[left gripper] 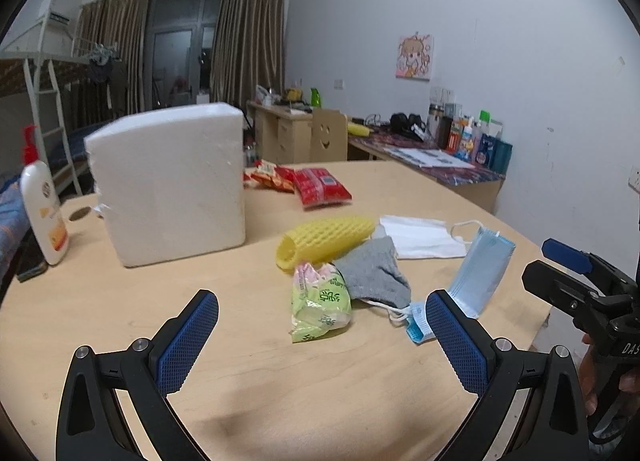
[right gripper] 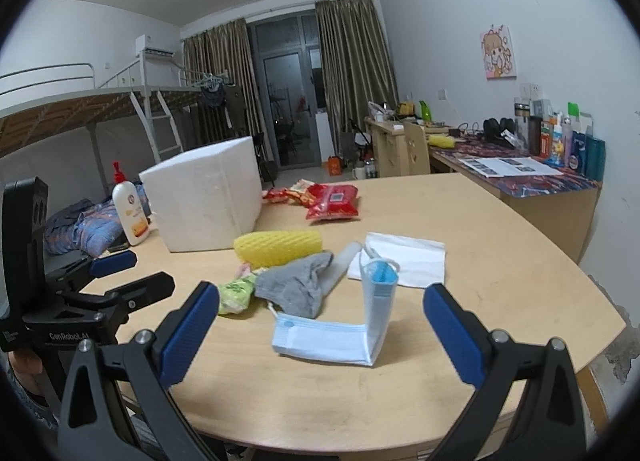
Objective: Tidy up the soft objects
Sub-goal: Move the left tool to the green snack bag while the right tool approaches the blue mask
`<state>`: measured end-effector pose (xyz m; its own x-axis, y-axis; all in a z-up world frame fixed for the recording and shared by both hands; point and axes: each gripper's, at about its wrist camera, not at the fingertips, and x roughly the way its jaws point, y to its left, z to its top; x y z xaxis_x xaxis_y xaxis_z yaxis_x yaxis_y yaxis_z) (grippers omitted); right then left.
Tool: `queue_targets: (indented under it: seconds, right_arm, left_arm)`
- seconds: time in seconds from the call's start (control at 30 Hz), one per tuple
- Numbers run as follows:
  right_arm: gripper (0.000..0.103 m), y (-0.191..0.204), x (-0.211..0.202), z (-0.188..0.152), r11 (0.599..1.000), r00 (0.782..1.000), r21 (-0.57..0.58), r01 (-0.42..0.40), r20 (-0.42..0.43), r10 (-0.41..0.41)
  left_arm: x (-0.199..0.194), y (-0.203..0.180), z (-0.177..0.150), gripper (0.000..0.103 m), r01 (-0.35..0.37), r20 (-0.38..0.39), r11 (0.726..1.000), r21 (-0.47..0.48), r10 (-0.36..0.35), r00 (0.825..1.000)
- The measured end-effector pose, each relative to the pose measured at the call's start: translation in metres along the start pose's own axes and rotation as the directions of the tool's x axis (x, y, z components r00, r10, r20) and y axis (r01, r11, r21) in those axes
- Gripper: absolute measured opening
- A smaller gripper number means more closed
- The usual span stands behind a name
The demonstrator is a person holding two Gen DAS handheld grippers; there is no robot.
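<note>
Above the near edge of the round wooden table (left gripper: 360,401): left gripper (left gripper: 322,337), fingers spread wide, nothing between them. Right gripper (right gripper: 320,331), likewise spread wide and empty, held above the table's near edge on the other side; each gripper shows at the margin of the other's view.

Nearest the right gripper: blue face mask (right gripper: 344,325), one half flat on the table, the other half folded upright. In the left wrist view the same mask (left gripper: 478,273) stands just beside the left gripper's right finger.

Next outward: grey cloth mask (left gripper: 374,273), crumpled, its white ear loops trailing toward the blue mask. Green and pink wrapped packet (left gripper: 320,303), touching the grey mask's left side, lying directly ahead of the left gripper.

Behind these: yellow foam net sleeve (left gripper: 326,239), lying on its side, touching the grey mask. White face mask (left gripper: 420,237), flat, to the right of the sleeve, its corner under or against the grey mask.

Further back: white foam box (left gripper: 168,181), upright, left of the sleeve. Red snack packets (left gripper: 308,183), several, near the box's right rear corner. Lotion pump bottle (left gripper: 42,209), white with red pump, upright at the table's left edge, well apart from the soft items.
</note>
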<state>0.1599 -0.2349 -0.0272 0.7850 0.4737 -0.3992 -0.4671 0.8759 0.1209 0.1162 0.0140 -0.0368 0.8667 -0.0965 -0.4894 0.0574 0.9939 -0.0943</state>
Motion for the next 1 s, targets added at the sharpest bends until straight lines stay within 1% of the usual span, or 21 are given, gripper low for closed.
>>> queue_targets:
  seconds: [0.17,0.2,0.27,0.37,0.6,0.7,0.83,0.9,0.93,0.97,1.0]
  right_arm:
    - [0.102,-0.012,0.015,-0.002,1.000,0.999,0.021,-0.012,-0.031,0.012]
    - [0.099,-0.014,0.018,-0.002,1.000,0.999,0.024,-0.019,-0.038,0.020]
    - [0.095,-0.018,0.024,-0.003,0.999,0.998,0.031,-0.032,-0.060,0.033]
    - [0.091,-0.022,0.031,-0.006,0.999,0.995,0.033,-0.037,-0.089,0.039]
    - [0.091,-0.029,0.042,-0.008,1.000,0.993,0.027,0.014,-0.114,-0.011]
    - [0.091,-0.032,0.047,-0.009,0.999,0.993,0.037,0.017,-0.119,-0.012]
    - [0.088,-0.033,0.049,-0.011,0.999,0.992,0.040,0.011,-0.123,-0.006]
    - [0.083,-0.034,0.050,-0.011,0.999,0.992,0.045,0.009,-0.130,-0.004]
    - [0.081,-0.035,0.050,-0.012,0.999,0.991,0.048,0.010,-0.133,-0.004]
    - [0.078,-0.036,0.051,-0.013,0.999,0.991,0.049,0.009,-0.135,-0.002]
    - [0.074,-0.037,0.052,-0.013,0.999,0.990,0.048,0.010,-0.139,-0.003]
  left_arm:
    - [0.029,0.003,0.002,0.103,0.020,-0.073,1.000,-0.023,-0.021,0.997]
    - [0.035,0.004,0.003,0.103,0.021,-0.086,0.999,-0.029,-0.023,0.996]
    - [0.049,0.006,0.003,0.103,0.022,-0.116,0.999,-0.038,-0.026,0.993]
    - [0.065,0.007,0.001,0.103,0.033,-0.157,0.998,-0.056,-0.041,0.987]
    - [0.086,0.007,-0.004,0.102,0.013,-0.212,0.998,-0.065,-0.027,0.977]
    - [0.092,0.003,-0.005,0.095,0.012,-0.232,0.999,-0.052,-0.024,0.973]
    - [0.098,0.002,-0.008,0.083,0.003,-0.255,0.999,-0.052,-0.016,0.967]
    - [0.100,0.003,-0.009,0.079,0.001,-0.265,0.998,-0.059,-0.017,0.964]
    - [0.100,0.003,-0.010,0.074,0.001,-0.270,0.998,-0.058,-0.016,0.963]
    - [0.102,0.003,-0.010,0.071,0.003,-0.275,0.998,-0.055,-0.018,0.961]
    - [0.102,0.002,-0.010,0.070,0.002,-0.278,0.999,-0.054,-0.016,0.961]
